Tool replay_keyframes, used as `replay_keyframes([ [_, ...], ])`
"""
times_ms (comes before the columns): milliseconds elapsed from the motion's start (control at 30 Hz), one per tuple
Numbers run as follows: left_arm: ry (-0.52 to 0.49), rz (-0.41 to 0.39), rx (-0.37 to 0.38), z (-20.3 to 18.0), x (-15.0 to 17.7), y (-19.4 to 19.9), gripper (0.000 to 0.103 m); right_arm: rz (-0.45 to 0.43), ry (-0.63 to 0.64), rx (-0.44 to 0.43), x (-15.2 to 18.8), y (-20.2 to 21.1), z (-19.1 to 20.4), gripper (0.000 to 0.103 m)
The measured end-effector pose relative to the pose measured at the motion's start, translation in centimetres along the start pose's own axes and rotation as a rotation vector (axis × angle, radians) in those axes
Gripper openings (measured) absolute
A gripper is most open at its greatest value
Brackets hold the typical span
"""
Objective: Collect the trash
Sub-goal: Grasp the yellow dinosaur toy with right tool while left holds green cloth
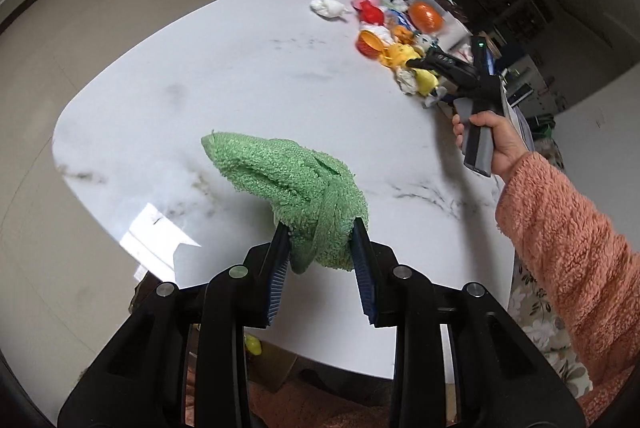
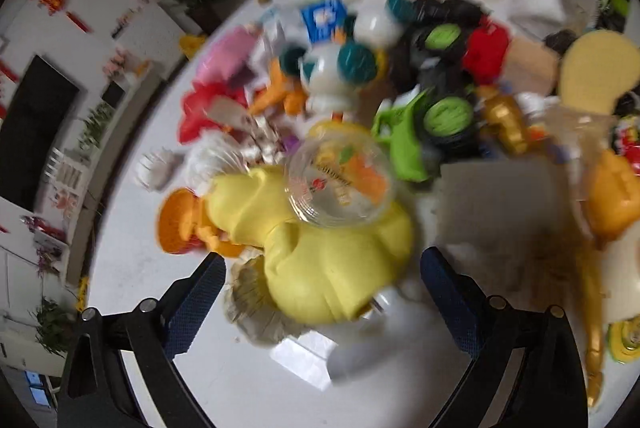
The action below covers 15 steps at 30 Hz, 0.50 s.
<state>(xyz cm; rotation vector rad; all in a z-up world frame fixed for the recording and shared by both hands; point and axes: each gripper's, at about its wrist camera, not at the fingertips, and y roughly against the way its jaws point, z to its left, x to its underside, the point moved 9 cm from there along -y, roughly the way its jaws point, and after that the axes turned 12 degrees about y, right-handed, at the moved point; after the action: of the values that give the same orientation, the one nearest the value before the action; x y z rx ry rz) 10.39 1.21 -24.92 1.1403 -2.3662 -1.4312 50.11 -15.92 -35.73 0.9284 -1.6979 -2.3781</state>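
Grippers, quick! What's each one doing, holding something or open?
Left gripper: shut on the green cloth.
Right gripper: open, holding nothing, over the yellow thing in the pile.

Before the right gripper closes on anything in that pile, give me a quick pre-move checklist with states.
1. Left gripper shut on the green cloth: ok.
2. Right gripper open: ok.
3. Something lined up between its fingers: ok, the yellow soft item sits in the gap.
4. Target clear of neighbours: not ok, a clear plastic lid lies on it.
5. Right wrist view sharp enough to aim: not ok, blurred.
6. Bin for the trash in view: cannot tell.
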Motion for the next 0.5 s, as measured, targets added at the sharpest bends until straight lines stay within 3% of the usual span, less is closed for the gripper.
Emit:
replay_keyframes([
  [100, 0.001, 0.006, -0.009, 0.5, 0.1, 0.1, 0.030, 0.000, 0.034, 0.059, -0.1, -0.1, 0.4, 0.082],
  [233, -0.008, 0.012, 0.004, 0.3, -0.2, 0.0, 0.030, -0.041, -0.032, 0.001, 0.8, 2.0, -0.5, 0.080],
  [500, -0.091, 0.045, 0.054, -2.3, -1.4, -0.9, 0.031, -0.157, -0.170, -0.168, 5.2, 10.5, -2.0, 0.080],
])
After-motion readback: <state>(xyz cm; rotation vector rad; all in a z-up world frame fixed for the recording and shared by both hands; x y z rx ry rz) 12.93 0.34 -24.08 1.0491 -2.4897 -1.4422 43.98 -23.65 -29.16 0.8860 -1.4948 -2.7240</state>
